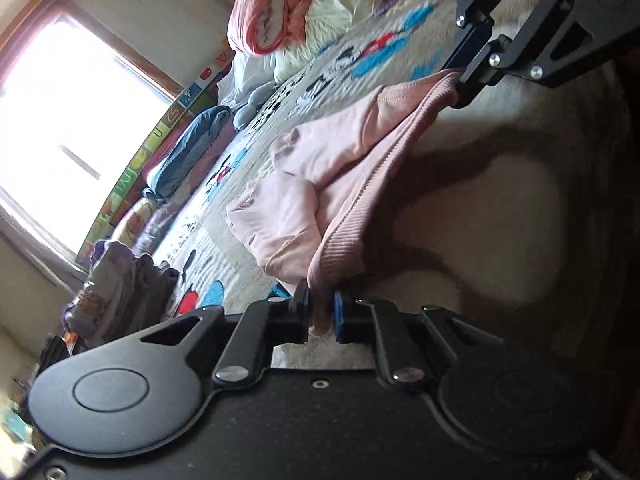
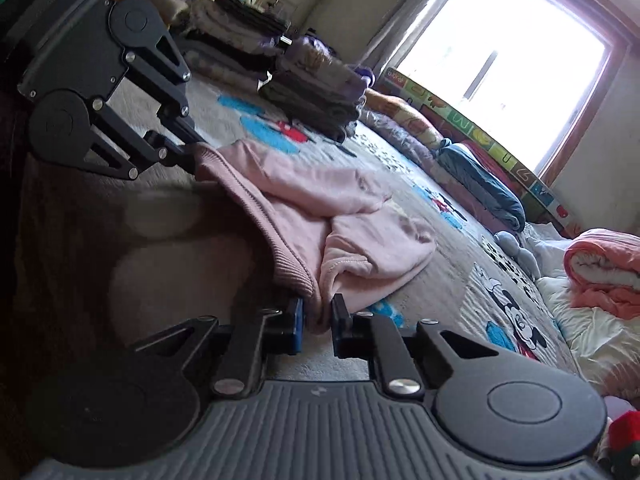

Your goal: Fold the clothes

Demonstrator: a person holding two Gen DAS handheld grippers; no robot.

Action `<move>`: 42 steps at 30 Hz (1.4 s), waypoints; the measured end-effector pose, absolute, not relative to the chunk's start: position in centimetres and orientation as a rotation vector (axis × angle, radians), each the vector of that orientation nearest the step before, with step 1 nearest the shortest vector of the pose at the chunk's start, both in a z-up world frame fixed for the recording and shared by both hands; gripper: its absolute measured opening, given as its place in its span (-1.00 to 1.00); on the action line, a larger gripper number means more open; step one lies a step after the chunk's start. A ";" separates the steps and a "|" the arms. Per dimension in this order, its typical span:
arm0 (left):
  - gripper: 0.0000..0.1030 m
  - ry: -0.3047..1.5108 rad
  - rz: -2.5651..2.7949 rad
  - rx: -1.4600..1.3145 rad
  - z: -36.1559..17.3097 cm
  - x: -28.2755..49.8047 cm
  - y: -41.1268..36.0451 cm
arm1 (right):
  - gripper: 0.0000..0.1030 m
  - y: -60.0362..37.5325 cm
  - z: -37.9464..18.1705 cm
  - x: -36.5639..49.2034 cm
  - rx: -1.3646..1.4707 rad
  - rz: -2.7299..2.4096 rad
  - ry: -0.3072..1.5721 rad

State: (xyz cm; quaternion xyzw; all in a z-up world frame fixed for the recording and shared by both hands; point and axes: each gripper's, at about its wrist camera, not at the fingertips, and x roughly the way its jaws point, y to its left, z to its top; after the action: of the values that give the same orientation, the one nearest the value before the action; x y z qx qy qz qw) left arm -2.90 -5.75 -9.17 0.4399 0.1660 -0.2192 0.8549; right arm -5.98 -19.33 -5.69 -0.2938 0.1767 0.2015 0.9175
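A pink sweatshirt point(image 1: 320, 168) point(image 2: 320, 208) lies crumpled on a bed cover printed with cartoon mice point(image 2: 460, 276). Its ribbed hem point(image 1: 380, 184) point(image 2: 272, 236) stretches between my two grippers, lifted a little off the cover. My left gripper point(image 1: 321, 314) is shut on one end of the hem, with pink fabric bunched between its blue pads. In the right wrist view the left gripper point(image 2: 191, 151) shows at the upper left, pinching the hem's far corner. My right gripper point(image 2: 317, 320) is shut on the other end; it appears at the top right of the left wrist view point(image 1: 460, 92).
A stack of folded dark clothes point(image 2: 312, 92) point(image 1: 120, 280) sits at one side of the bed. A blue garment point(image 2: 480, 184) and a colourful letter mat point(image 2: 480, 136) lie below the window point(image 2: 500, 52). A rolled orange-pink quilt point(image 2: 604, 272) lies at the other side.
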 end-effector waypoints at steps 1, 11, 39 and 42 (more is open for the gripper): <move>-0.83 0.349 -0.468 0.911 -8.4 -3.3 -5.5 | -0.70 -19.6 -4.9 -6.5 -0.585 0.411 0.347; -0.79 0.415 -0.602 0.457 -0.5 4.1 -2.6 | -0.70 -23.5 1.6 -0.8 -0.302 0.402 0.241; -0.10 0.761 -0.691 -0.427 -7.4 20.2 4.0 | 0.17 -33.5 -7.6 16.1 0.595 0.529 0.531; -0.38 0.757 -0.701 -0.394 -7.8 19.9 3.1 | -0.15 -32.7 -8.1 16.8 0.585 0.534 0.550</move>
State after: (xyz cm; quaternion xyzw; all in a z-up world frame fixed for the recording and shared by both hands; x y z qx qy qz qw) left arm 19.87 3.05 -7.79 -0.1871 0.3596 -0.3329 0.8514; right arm 16.76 -32.66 -8.09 0.2815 0.2642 0.2567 0.8860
